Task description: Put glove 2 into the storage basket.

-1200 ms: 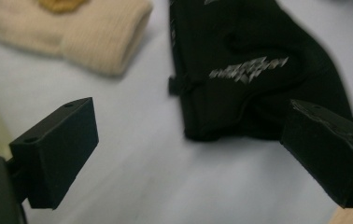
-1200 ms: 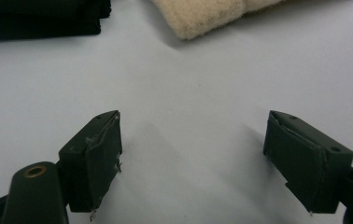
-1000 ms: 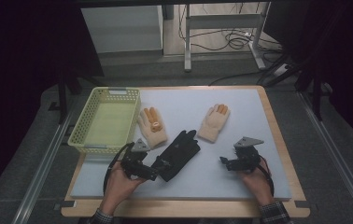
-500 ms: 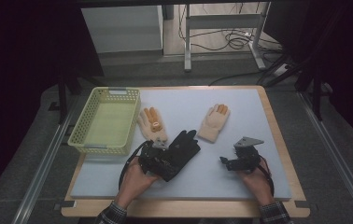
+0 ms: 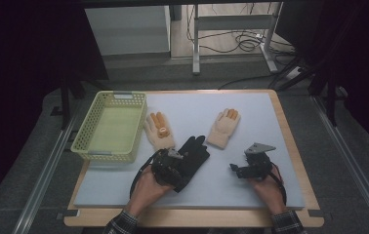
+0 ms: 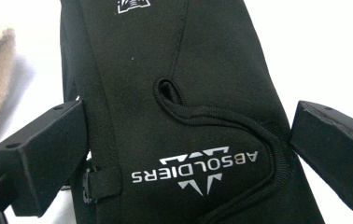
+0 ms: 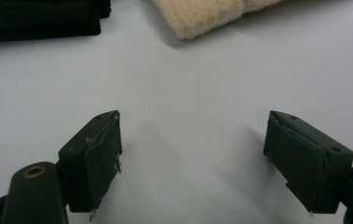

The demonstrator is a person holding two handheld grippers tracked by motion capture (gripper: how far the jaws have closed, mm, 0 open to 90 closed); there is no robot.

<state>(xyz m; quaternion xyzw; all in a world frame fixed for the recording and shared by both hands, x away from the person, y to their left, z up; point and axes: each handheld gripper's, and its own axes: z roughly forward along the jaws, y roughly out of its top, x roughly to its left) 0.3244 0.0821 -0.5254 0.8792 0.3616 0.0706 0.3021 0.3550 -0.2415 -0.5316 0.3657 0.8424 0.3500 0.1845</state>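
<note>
We had the left claw spread wide, its jaws standing either side of the black glove at the cuff end, the fabric lying between them unclamped. The white "ABSOLDIERS" lettering on that glove read upside down in the left claw's own view. From above, the left claw sat right over the glove's wrist end, the glove's fingers pointing away up the bench.

Over on the other side, the right claw was open too, jaws well apart with only bare grey mat between them. From above it hovered near the bench's front right, apart from everything.

Beyond it lay a cream glove with orange fingertips; a second cream glove rested just beside the black one, and left of that stood the yellow-green basket, near the bench's left edge.
</note>
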